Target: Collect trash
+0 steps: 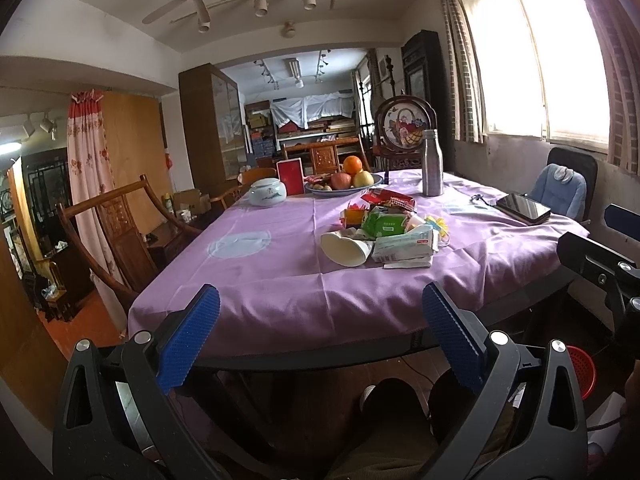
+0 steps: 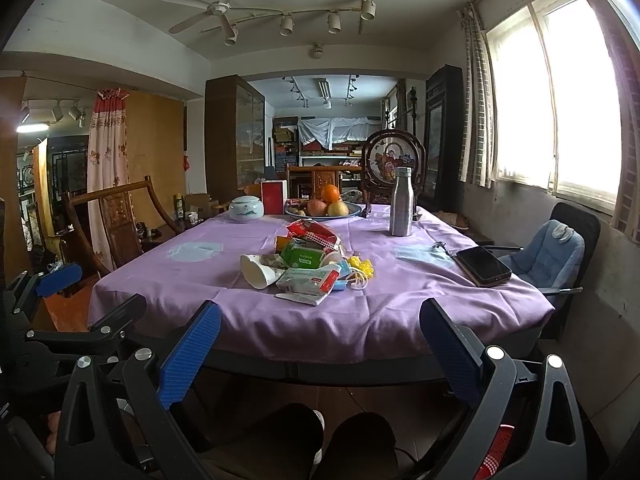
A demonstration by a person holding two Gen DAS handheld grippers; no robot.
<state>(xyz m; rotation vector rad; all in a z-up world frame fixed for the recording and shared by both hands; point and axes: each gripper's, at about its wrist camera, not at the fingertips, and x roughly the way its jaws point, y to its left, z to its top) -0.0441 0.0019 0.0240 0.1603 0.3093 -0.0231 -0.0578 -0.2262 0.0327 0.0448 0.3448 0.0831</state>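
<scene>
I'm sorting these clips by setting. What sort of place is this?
Most likely a lived-in home dining room. A table under a purple cloth carries a fruit bowl and a pile of trash, carved wooden chairs stand around it, and a ceiling fan hangs overhead.
</scene>
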